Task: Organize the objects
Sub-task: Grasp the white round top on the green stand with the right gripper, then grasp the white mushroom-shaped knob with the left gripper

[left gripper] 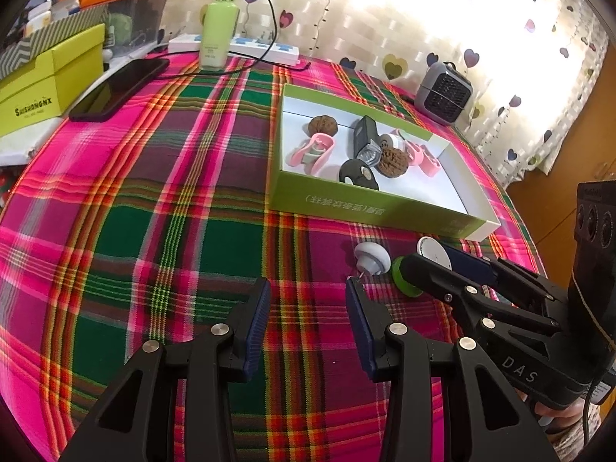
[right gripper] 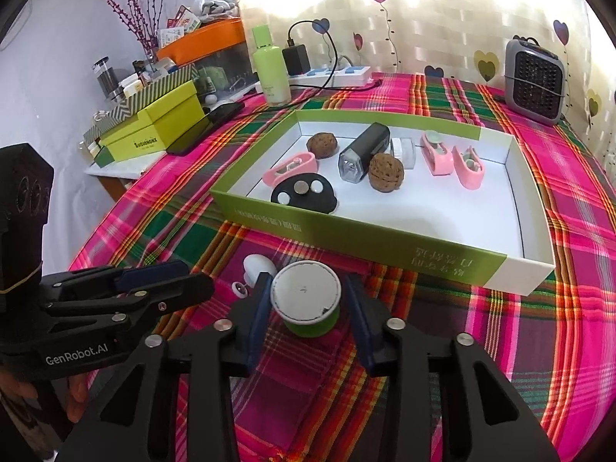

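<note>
Strong backlight through heart-print curtain (left gripper: 442, 27), blown out at upper right of both frames. Plaid tablecloth (left gripper: 173, 231) evenly lit, sharp. Heavy fisheye bending, dark vignette at corners.

Pink-green plaid tablecloth (left gripper: 173, 231); green-walled, white-floored box (right gripper: 423, 254).

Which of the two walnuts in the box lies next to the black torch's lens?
The larger walnut, beside the torch lens; the smaller walnut lies apart, behind the pink clip.

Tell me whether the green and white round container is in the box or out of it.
Out. The green and white round container stands on the plaid cloth in front of the box, between the right gripper's jaws.
</note>
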Demonstrator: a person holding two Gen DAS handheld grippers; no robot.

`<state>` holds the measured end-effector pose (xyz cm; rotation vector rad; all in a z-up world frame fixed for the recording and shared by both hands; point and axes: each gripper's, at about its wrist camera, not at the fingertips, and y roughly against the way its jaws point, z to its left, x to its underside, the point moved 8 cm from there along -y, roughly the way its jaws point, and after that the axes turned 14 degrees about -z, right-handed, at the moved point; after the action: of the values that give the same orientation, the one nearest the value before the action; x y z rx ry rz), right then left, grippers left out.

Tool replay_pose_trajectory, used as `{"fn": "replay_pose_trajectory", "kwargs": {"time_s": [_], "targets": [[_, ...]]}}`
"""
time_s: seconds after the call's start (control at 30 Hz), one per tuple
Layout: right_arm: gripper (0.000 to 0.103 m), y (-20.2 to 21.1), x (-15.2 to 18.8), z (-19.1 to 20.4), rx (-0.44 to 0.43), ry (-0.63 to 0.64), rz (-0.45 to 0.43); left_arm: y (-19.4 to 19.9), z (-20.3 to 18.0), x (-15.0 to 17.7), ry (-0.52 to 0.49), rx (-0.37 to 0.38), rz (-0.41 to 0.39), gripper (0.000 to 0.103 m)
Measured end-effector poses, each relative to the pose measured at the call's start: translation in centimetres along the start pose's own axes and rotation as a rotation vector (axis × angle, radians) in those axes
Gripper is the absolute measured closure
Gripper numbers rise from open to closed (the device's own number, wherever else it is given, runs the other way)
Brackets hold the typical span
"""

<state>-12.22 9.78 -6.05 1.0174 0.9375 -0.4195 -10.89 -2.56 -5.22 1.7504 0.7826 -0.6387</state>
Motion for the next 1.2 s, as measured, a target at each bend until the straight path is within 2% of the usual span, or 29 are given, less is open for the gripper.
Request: {"fn": "replay_pose_trajectory", "kwargs": {"time_s": [0.37, 0.73, 0.93, 1.2], "targets": [[0.068, 0.7, -0.2, -0.2, -0.003, 0.008, -0.018, -0.3, -1.3, -0.3, -0.025, 0.029, 0.002, 0.065], [0.068, 2.2, 0.2, -1.9, 0.024, -0.025, -0.023, -1.7, -3.3, -0.5, -0.095, 0.057, 0.025, 0.065], [0.068, 2.7, 0.1, -2.3, 0.030, -0.037, -0.032, -2.5, -4.0, -0.6, -0.130, 0.047, 0.033, 0.065], [0.068, 2.9, 0.1, -2.6, 0.026, -0.045, -0.034, -2.9, -4.2, -0.7, -0.129, 0.042, 0.030, 0.065]]}}
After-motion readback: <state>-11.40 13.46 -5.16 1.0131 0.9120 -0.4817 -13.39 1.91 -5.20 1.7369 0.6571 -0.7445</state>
